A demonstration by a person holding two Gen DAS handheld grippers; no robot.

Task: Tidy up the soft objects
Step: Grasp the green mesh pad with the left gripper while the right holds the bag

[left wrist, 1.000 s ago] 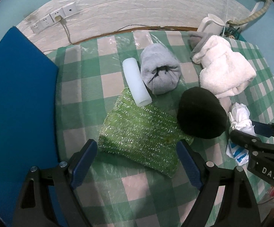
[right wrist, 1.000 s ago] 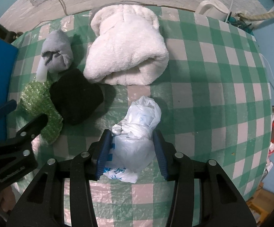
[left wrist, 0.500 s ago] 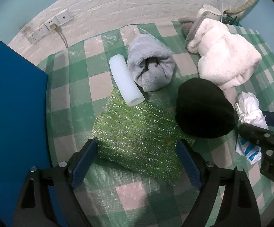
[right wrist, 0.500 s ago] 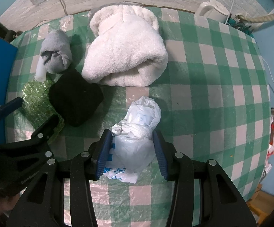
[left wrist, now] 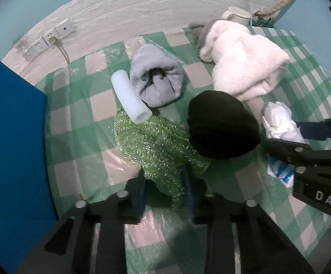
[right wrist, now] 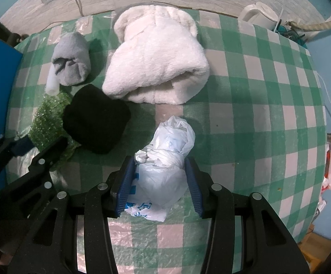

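The green scrubber (left wrist: 151,141) lies on the bench (left wrist: 78,118) with its long axis running from 11 o'clock to 5 o'clock in the left wrist view, its near end bunched between the fingers of the left gripper (left wrist: 163,191). That gripper's jaws are closing on the near end, and the pads already pinch it. A white tube (left wrist: 130,97) rests on the scrubber's far end, pointing from 11 to 5 o'clock as well. Just beside the tube at 2 o'clock sits a rolled grey cloth (left wrist: 157,81), its open end facing the camera. A black cloth (left wrist: 221,124) touches the scrubber at 3 o'clock, and a white towel (left wrist: 243,68) lies beyond it.

The right gripper (right wrist: 158,180) is closed part-way on a white plastic bag (right wrist: 165,159), whose long axis points toward 1 o'clock in the right wrist view; blue print on the bag is unreadable. "DAS" is written on the right gripper's body. A blue panel (left wrist: 10,141) stands at 9 o'clock.
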